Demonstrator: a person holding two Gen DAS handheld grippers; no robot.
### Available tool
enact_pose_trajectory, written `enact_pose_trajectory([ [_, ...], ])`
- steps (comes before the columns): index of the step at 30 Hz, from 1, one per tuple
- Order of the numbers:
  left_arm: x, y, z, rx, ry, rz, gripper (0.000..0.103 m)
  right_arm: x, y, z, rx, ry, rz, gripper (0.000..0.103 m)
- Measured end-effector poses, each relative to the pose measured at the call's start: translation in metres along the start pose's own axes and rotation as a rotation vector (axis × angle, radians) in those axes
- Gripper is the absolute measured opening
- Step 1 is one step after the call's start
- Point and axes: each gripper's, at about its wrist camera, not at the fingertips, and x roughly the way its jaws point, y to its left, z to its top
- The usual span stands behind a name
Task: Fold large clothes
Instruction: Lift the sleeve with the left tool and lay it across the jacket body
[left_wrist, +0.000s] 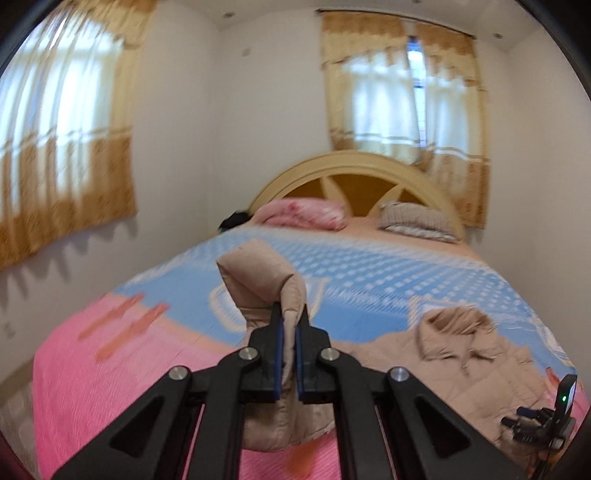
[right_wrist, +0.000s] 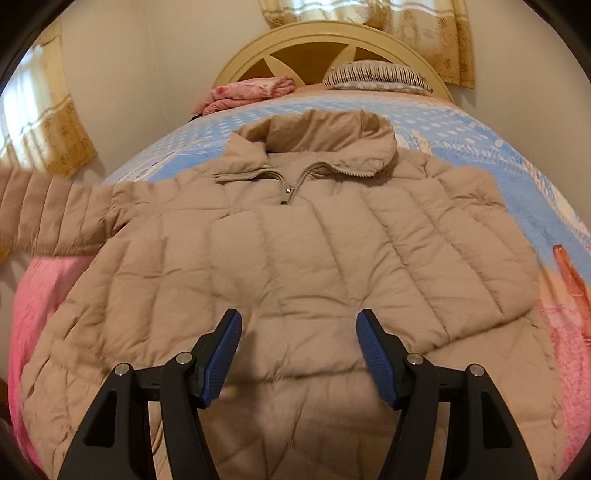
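**Sleeve fold on a puffy jacket: where this could slip**

So the tan puffer jacket (right_wrist: 295, 266) is lying front-up on the bed (left_wrist: 110, 387), collar toward the headboard (right_wrist: 332, 37), zipper done up most of the way. The left hand-held gripper (left_wrist: 289, 332) is clenched on the cuff end of the sleeve (left_wrist: 266, 288), and it's holding that sleeve up off the blanket. From the right wrist view you can see the same sleeve stretched out sideways off the jacket's shoulder. The right hand-held gripper (right_wrist: 299, 354) is released, jaws spread wide, hovering low over the lower middle of the jacket body. I can't tell if it's actually touching the fabric, since the view is too close and distorted.

My guess is the sleeve is about to get folded across the chest. Stuff I'd worry about:

- That shell looks slick and the fill is springy, so the cuff could slide out of the pinch mid-swing, especially as only a small bite of fabric sits between the pads.
- Pulling the sleeve across with nothing pinning the body will probably drag the whole jacket sideways and bunch it up. The right one needs to press down or grab first.
- Puffy stuff rebounds. Lay the sleeve down without flattening and it'll likely pop back open.
- The soft bed gives under pressure, so creases won't set well.
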Motion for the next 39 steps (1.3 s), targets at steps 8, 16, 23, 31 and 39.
enact_pose_trajectory([
  [8,-0.008,-0.081,0.018,0.11,-0.043,-0.137,0.005,-0.038,-0.005,-0.017,0.019,-0.043,0.038,0.065],
  [16,-0.009,-0.169,0.001,0.186,-0.015,-0.312,0.005,-0.057,-0.011,-0.046,0.033,-0.042,0.05,0.065],
  [23,-0.002,-0.212,-0.032,0.221,0.049,-0.376,0.005,-0.072,-0.022,-0.062,0.08,-0.064,0.068,0.065],
  [31,0.011,-0.271,-0.063,0.303,0.112,-0.405,0.005,-0.066,-0.03,-0.071,0.111,-0.047,0.071,0.065],
  [39,0.036,-0.294,-0.101,0.4,0.176,-0.382,0.005,-0.059,-0.039,-0.077,0.147,-0.041,0.1,0.065],
])
